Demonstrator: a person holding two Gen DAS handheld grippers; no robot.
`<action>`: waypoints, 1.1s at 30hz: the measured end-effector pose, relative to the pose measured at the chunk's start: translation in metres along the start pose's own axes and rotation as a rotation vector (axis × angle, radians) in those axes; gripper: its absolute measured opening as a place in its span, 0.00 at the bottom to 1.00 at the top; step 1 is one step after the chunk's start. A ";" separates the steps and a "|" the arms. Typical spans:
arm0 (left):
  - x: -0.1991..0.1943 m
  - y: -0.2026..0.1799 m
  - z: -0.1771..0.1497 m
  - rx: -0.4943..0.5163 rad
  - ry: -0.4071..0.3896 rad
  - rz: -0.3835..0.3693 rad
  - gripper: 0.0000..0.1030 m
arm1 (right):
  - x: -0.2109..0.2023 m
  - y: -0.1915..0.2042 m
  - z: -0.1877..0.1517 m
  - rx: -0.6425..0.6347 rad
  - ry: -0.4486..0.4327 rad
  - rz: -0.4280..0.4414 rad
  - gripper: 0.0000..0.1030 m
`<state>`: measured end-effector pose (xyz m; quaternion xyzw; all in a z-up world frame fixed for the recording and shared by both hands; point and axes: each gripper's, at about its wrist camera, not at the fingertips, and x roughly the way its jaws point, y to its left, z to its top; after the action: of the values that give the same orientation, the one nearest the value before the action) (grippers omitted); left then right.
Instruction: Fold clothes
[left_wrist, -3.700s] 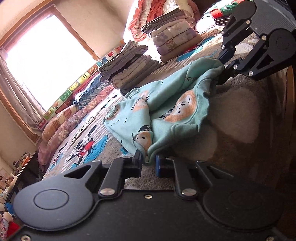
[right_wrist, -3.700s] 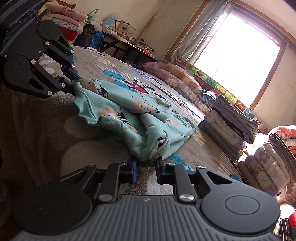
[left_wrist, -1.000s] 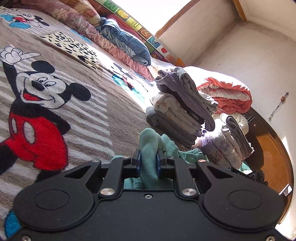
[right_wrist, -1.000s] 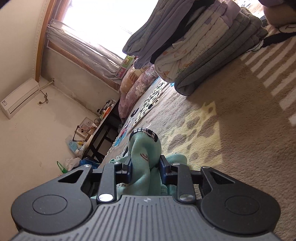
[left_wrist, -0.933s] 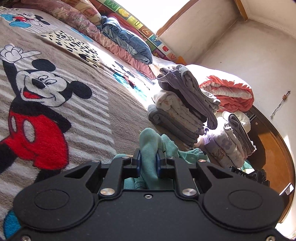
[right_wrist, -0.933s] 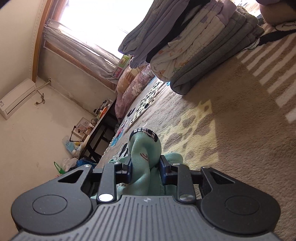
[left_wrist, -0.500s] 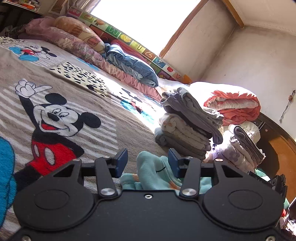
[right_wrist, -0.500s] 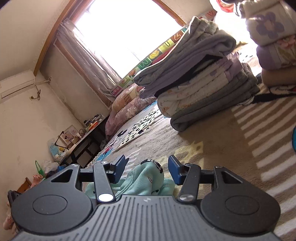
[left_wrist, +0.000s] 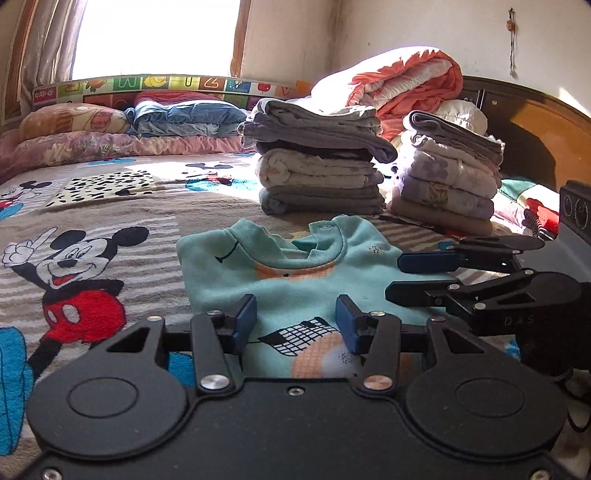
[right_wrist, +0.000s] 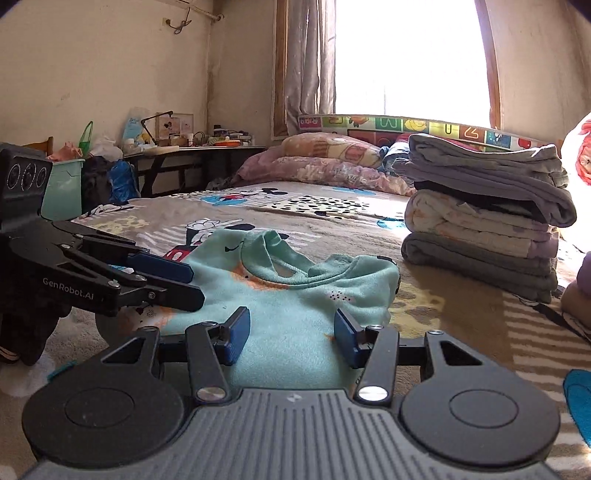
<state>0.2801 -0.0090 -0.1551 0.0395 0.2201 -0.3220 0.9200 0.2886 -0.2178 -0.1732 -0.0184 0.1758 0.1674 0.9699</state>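
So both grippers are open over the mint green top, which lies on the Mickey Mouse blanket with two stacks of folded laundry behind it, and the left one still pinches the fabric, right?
Not quite. The left gripper pinches nothing: in the left wrist view its jaws stand apart above the mint green top. The rest holds.

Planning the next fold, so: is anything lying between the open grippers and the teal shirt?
Nothing visible. The teal shirt lies flat on the blanket right beneath the left gripper and right gripper.

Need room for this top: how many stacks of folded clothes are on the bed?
2. The nearer stack sits just beyond the teal top; the second stack stands to its right, by the headboard. More may be out of view.
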 end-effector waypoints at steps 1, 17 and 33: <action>0.004 0.000 -0.003 0.013 0.008 0.001 0.46 | 0.002 0.000 -0.001 0.002 0.011 -0.009 0.50; -0.004 -0.005 0.014 0.050 -0.054 0.066 0.48 | 0.001 -0.012 0.026 -0.005 -0.029 0.027 0.50; 0.056 0.022 0.016 0.019 0.082 0.035 0.57 | 0.074 -0.062 0.020 0.170 0.108 0.126 0.54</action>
<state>0.3383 -0.0275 -0.1659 0.0653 0.2539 -0.3059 0.9153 0.3811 -0.2509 -0.1819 0.0658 0.2420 0.2114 0.9447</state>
